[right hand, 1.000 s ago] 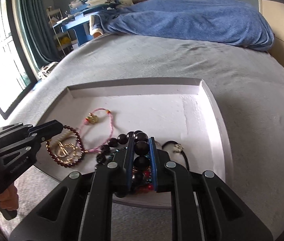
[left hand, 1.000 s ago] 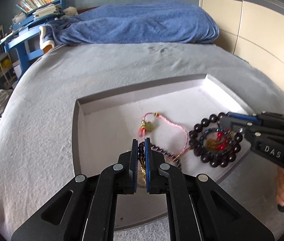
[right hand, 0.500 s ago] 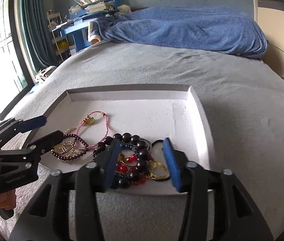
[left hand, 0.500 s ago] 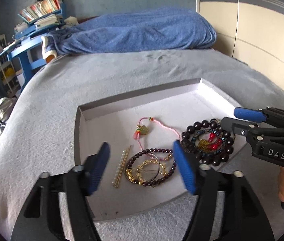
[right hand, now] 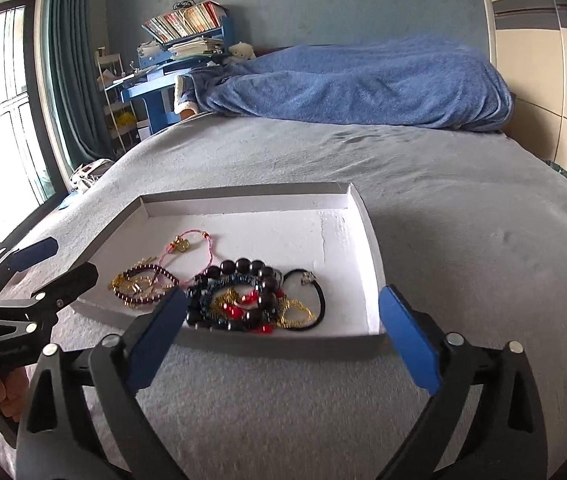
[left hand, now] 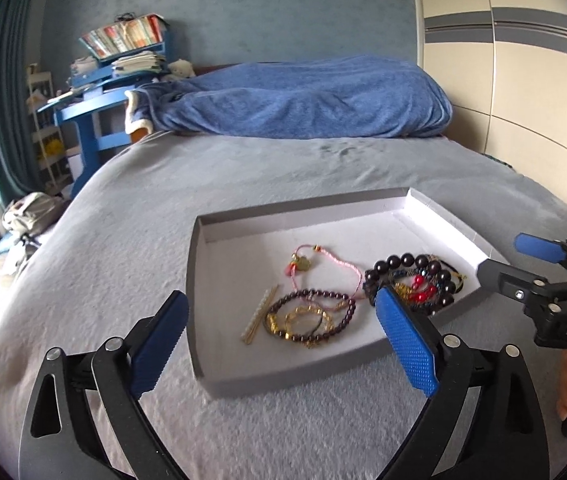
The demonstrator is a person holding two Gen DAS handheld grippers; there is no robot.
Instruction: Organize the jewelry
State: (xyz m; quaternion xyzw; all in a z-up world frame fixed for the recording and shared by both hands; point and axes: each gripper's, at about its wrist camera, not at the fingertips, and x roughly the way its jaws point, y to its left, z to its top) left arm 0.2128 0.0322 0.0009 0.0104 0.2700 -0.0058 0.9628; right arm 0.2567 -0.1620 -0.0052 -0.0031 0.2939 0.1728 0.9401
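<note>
The left gripper [left hand: 283, 328] is opening, nothing between its jaws. In the white tray [left hand: 243, 364] on the bed lie the garnet bracelet [left hand: 311, 316], pink cord [left hand: 335, 268] and dark bead pile [right hand: 243, 296], perhaps tangled. The right gripper [right hand: 283, 328] is opening too, empty.

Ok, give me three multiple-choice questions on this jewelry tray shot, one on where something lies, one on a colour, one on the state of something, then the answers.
1. Where does the large dark bead bracelet lie?
A. inside the white tray
B. on the grey bedcover
C. on the blue blanket

2. What colour is the thin cord bracelet with the gold charm?
A. green
B. pink
C. white

3. What do the left gripper and the right gripper hold?
A. each a bracelet
B. only the right one holds beads
C. nothing

Answers: 1 A, it rests within the tray's walls. 2 B, its cord is pink. 3 C, both sets of jaws are opening, pads bare.
</note>
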